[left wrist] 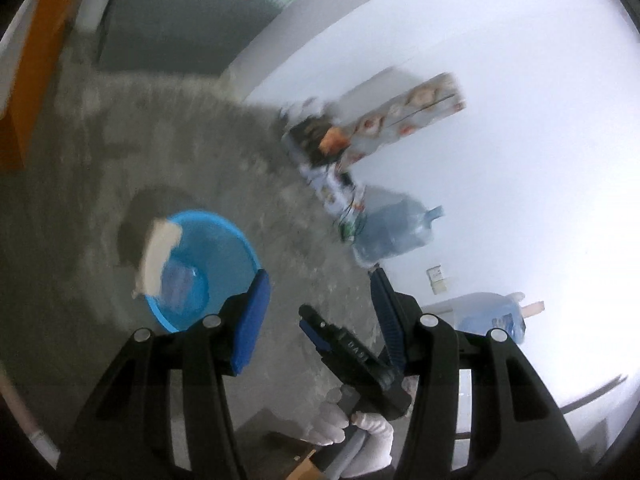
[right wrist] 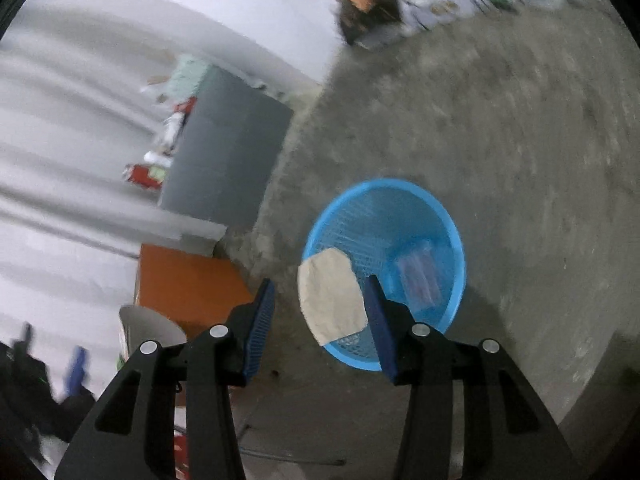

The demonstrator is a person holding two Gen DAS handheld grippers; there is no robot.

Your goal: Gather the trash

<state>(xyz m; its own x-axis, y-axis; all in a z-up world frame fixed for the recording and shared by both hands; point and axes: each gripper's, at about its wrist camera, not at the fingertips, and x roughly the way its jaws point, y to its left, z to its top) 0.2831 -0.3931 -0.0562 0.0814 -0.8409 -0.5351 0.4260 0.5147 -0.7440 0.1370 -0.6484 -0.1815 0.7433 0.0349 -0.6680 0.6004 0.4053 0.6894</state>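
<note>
left tongs (left wrist: 318, 300) spread, empty | right tongs (right wrist: 320, 308) spread, empty | paper (right wrist: 332, 298) overhanging basket (right wrist: 448, 232) rim

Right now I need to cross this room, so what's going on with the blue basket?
A person with a gripper in each hand is collecting trash. The blue basket sits on the concrete floor, with a beige scrap draped over its rim and a clear wrapper inside. Both the left gripper and right gripper are open and empty above it.
</note>
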